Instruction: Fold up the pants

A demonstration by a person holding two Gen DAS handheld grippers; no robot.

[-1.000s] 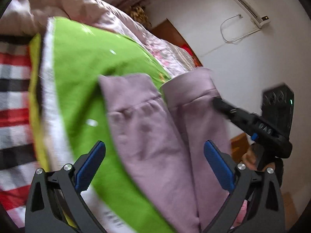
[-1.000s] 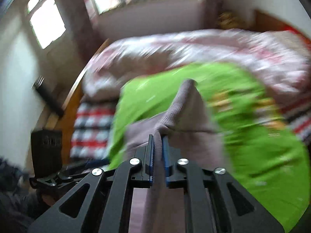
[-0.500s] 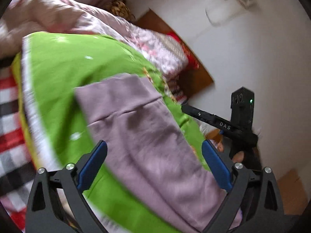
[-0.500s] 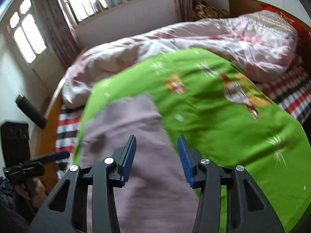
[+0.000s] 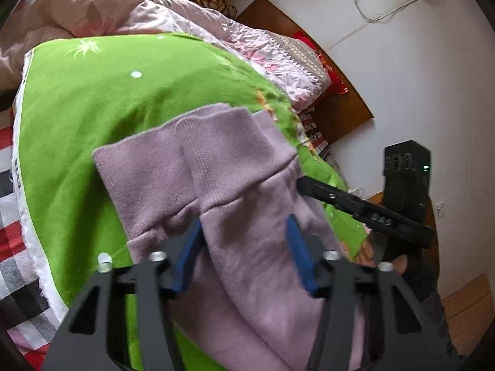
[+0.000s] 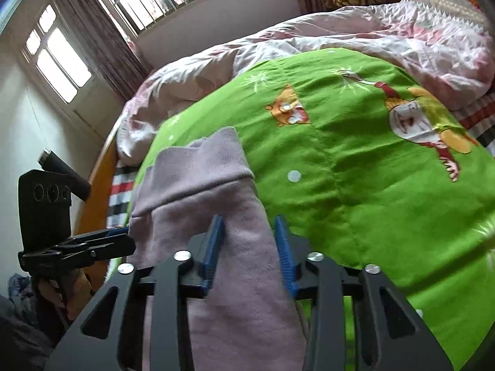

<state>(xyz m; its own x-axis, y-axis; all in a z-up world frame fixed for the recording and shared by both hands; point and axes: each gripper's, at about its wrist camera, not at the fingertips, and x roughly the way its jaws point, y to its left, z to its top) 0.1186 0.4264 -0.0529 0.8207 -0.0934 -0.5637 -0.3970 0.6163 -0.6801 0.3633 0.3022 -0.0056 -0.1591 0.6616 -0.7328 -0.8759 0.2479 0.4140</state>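
Observation:
The lilac pants (image 5: 216,167) lie on a green cartoon blanket (image 5: 92,99), two ribbed leg cuffs side by side at the far end. My left gripper (image 5: 244,225) is open, its blue pads on either side of the upper leg just behind the cuff. In the right wrist view the pants (image 6: 201,185) run toward me, and my right gripper (image 6: 249,225) is open with its pads straddling the same leg. The right gripper also shows in the left wrist view (image 5: 355,207), at the fabric's right edge. The near part of the pants is hidden under the grippers.
The green blanket (image 6: 355,170) covers a bed with a crumpled pink quilt (image 6: 309,40) behind and a checked sheet (image 5: 12,216) at the left. A wooden headboard (image 5: 309,71) and white wall stand to the right. Windows with curtains (image 6: 108,31) lie beyond the bed.
My right gripper let go of the pant leg and opened. The leg now lies folded over the other. Both grippers moved in; the left jaws narrowed and the right widened around the cloth.

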